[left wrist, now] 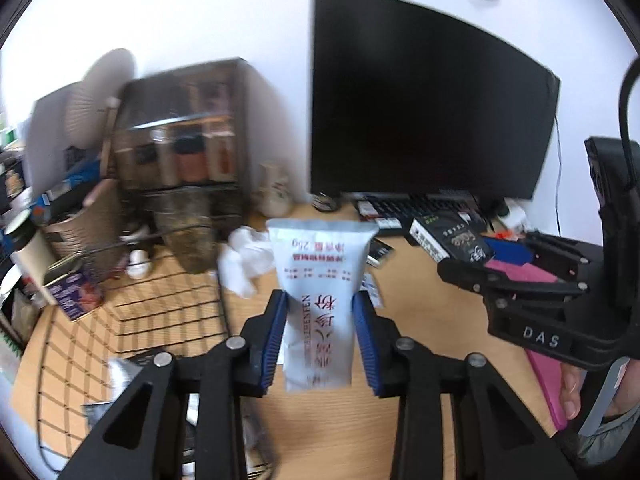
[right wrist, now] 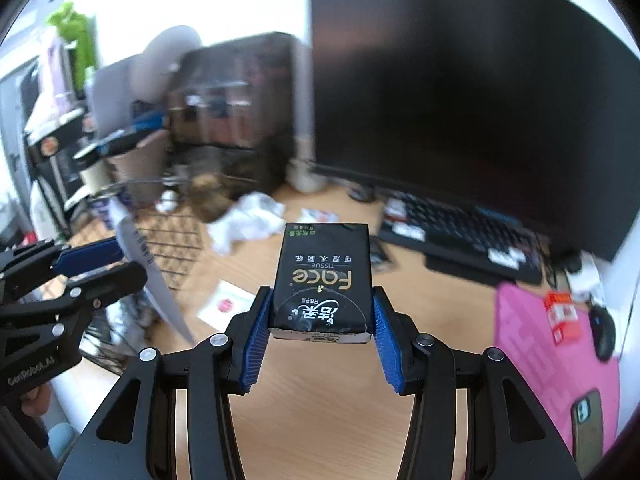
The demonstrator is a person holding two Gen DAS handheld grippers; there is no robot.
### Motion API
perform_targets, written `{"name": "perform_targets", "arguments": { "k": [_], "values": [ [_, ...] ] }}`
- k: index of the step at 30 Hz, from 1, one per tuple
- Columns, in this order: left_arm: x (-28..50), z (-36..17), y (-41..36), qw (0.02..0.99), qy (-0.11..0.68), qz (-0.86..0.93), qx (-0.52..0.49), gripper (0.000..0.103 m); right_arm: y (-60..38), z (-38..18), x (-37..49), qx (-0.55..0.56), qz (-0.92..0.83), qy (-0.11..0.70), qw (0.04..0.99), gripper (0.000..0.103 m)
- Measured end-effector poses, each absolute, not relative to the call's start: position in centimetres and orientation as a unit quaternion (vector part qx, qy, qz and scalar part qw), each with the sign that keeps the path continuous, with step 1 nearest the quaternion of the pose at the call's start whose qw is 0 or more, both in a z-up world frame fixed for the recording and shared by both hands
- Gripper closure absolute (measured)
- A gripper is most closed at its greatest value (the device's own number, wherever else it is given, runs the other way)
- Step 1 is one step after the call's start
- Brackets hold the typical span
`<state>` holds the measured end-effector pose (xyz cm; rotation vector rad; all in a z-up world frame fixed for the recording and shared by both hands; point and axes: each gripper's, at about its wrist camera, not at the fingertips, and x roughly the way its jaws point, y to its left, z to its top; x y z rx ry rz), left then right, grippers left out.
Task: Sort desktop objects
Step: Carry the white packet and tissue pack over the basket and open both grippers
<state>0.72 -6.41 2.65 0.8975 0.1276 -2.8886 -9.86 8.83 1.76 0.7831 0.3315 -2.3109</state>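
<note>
My left gripper (left wrist: 320, 300) is shut on a white sachet (left wrist: 320, 280) with red print, held upright above the wooden desk (left wrist: 432, 320). My right gripper (right wrist: 322, 300) is shut on a black tissue pack (right wrist: 322, 276), also held above the desk. In the left wrist view the right gripper (left wrist: 452, 270) shows at the right with the tissue pack (left wrist: 452, 240) in it. In the right wrist view the left gripper (right wrist: 120, 256) shows at the left, holding the sachet (right wrist: 148, 272) edge-on.
A black wire basket (left wrist: 160, 300) lies at the left. Behind it stand a dark storage cabinet (left wrist: 188, 128) and crumpled white paper (left wrist: 240, 264). A monitor (left wrist: 420, 92) and keyboard (right wrist: 460, 232) fill the back right. A pink mat (right wrist: 552, 344) holds a phone (right wrist: 586, 428) and mouse (right wrist: 604, 328).
</note>
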Motion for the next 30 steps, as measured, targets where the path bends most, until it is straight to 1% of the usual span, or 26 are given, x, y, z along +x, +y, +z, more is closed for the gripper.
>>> {"name": "perform_targets", "arguments": {
  "k": [1,2,3,8,14,20,21,22,23,24,25,30],
  "values": [
    [1.5,3.1,-7.2,0.065,0.047,-0.954,0.289,0.068,8.0,2.2,-9.3,0.295,-0.882,0.131,0.343,0.055],
    [2.3,3.7,-7.9,0.070,0.052,-0.956,0.281,0.078,7.3,2.6,-8.8,0.290,-0.880,0.134,0.351,0.055],
    [3.1,4.1,-8.6,0.076,0.058,-0.957,0.275,0.098,6.3,3.1,-8.1,0.284,-0.877,0.136,0.363,0.055],
    [5.8,5.2,-12.3,0.116,0.083,-0.955,0.259,0.098,1.4,4.2,-5.6,0.267,-0.857,0.159,0.412,0.055],
    [7.5,4.5,-16.3,0.170,0.106,-0.942,0.269,0.098,-4.2,2.9,-3.7,0.285,-0.821,0.172,0.464,0.055],
    [8.6,3.7,-17.6,0.201,0.108,-0.932,0.282,0.097,-7.9,1.3,-2.6,0.302,-0.787,0.183,0.507,0.055],
    [8.8,3.6,-17.6,0.203,0.107,-0.931,0.282,0.095,-8.1,1.0,-2.7,0.304,-0.784,0.178,0.511,0.054],
    [9.0,3.5,-17.6,0.202,0.109,-0.932,0.280,0.085,-8.1,0.8,-2.8,0.308,-0.784,0.170,0.512,0.048],
    [9.2,3.5,-17.5,0.200,0.112,-0.933,0.278,0.075,-8.1,0.7,-2.9,0.309,-0.785,0.163,0.511,0.044],
    [9.2,3.6,-17.2,0.196,0.111,-0.935,0.275,0.047,-7.9,0.7,-3.1,0.308,-0.788,0.157,0.509,0.041],
    [9.3,3.7,-16.9,0.192,0.109,-0.937,0.270,0.030,-7.5,0.8,-3.3,0.307,-0.791,0.152,0.507,0.041],
    [8.5,3.9,-14.8,0.162,0.100,-0.944,0.268,0.029,-4.8,1.2,-5.4,0.310,-0.807,0.137,0.484,0.041]
  ]
}}
